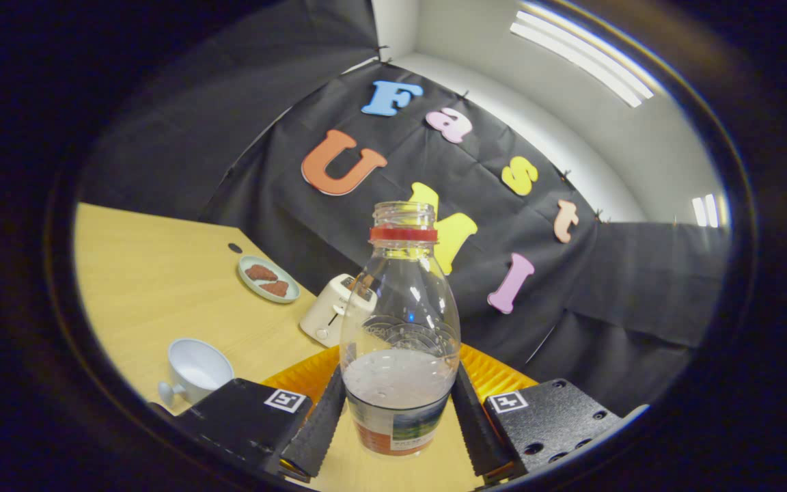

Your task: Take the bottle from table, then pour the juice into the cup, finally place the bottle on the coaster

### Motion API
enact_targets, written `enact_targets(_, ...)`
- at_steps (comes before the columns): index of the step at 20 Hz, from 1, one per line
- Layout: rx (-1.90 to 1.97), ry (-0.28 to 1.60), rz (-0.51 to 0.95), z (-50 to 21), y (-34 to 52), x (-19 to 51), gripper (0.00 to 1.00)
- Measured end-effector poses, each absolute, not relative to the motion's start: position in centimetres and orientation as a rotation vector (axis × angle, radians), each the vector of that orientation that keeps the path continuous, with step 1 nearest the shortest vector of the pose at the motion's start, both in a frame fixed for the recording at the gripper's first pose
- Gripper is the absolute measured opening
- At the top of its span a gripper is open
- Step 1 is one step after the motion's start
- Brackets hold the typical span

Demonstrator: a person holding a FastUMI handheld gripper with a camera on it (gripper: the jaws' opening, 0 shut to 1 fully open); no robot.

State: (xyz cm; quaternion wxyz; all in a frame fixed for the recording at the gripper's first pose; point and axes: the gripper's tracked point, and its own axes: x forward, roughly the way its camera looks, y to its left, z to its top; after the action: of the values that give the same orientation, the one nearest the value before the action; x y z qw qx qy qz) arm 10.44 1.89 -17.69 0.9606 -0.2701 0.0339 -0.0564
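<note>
The worktop point(154, 287) is pale wood, and its far edge runs along the black cloth wall. Just beyond the tongs, an orange ribbed coaster point(496, 374) lies flat on the worktop, partly hidden behind the bottle. The tongs point(397, 417) are clamped on the bottle point(400, 342), one finger pressing each side of its lower body at the label band. The bottle is clear plastic and stands upright between the fingers, uncapped, with a red ring below its open mouth and a pale liquid filling roughly the lower third. Whether its base touches the worktop cannot be told. Behind the bottle, near the worktop's far edge, sits a cream toaster point(328, 314). Left of the tongs, near the worktop's near edge, stands a white cup point(195, 372) with its handle toward the viewer. Farther back, close to the far edge, a small pale green plate point(268, 279) carries two reddish-brown pieces of food point(267, 281).
</note>
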Motion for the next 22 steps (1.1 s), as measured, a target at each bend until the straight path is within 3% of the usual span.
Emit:
enact_targets(3, -0.369, 0.137, -0.082, -19.6, 1.4, 11.0, 0.83)
enact_targets(7, -0.278, 0.075, -0.127, -16.7, 0.4, 12.3, 0.83)
enact_targets(12, -0.038, 0.092, -0.076, -15.9, 0.6, 15.1, 0.82)
enact_targets(16, -0.008, 0.149, -0.035, -18.8, 1.2, 18.5, 0.82)
enact_targets(22, -0.029, 0.137, -0.085, -22.5, -0.7, 22.7, 0.83)
